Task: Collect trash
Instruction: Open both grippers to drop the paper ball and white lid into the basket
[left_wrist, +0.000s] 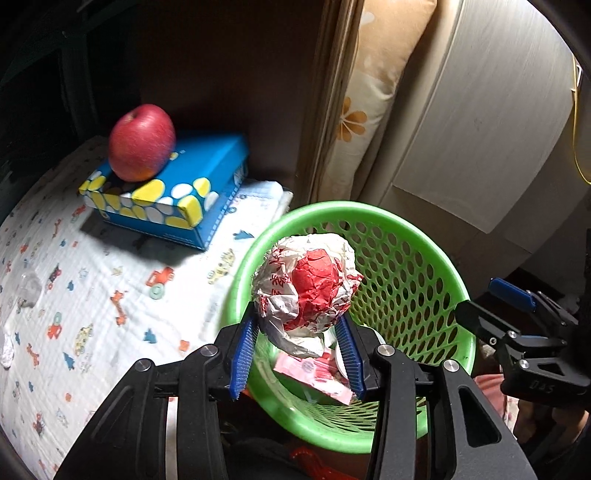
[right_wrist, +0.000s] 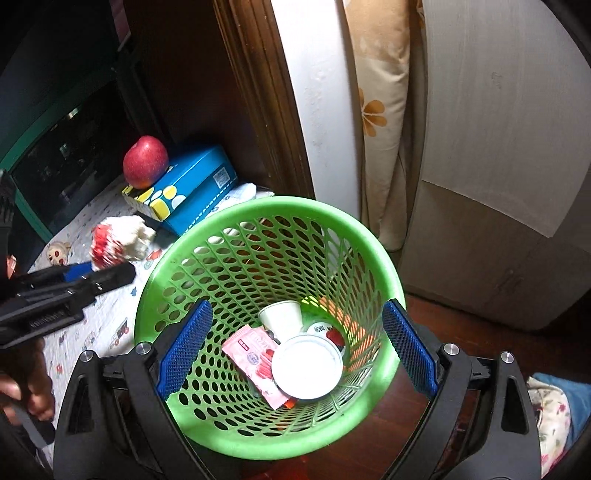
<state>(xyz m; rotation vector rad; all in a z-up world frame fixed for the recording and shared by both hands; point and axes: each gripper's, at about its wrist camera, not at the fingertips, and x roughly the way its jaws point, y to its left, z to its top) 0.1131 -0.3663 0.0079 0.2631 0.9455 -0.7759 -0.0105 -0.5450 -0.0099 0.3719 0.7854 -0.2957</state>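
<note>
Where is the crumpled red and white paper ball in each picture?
Left wrist view: the paper ball sits centre, between the left gripper's blue pads, in front of the green basket.
Right wrist view: the ball is at middle left, at the left gripper's tips, over the patterned cloth, left of the basket.
Shared landmark: the apple on the blue box.

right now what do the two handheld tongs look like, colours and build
Both are matte black plastic frames with round silver bolt heads at the joints. The left tongs carry ribbed blue pads on the inner faces; the right tongs have cross-hatched blue pads. Pale lettering marks the black bodies, too small to read.
</note>
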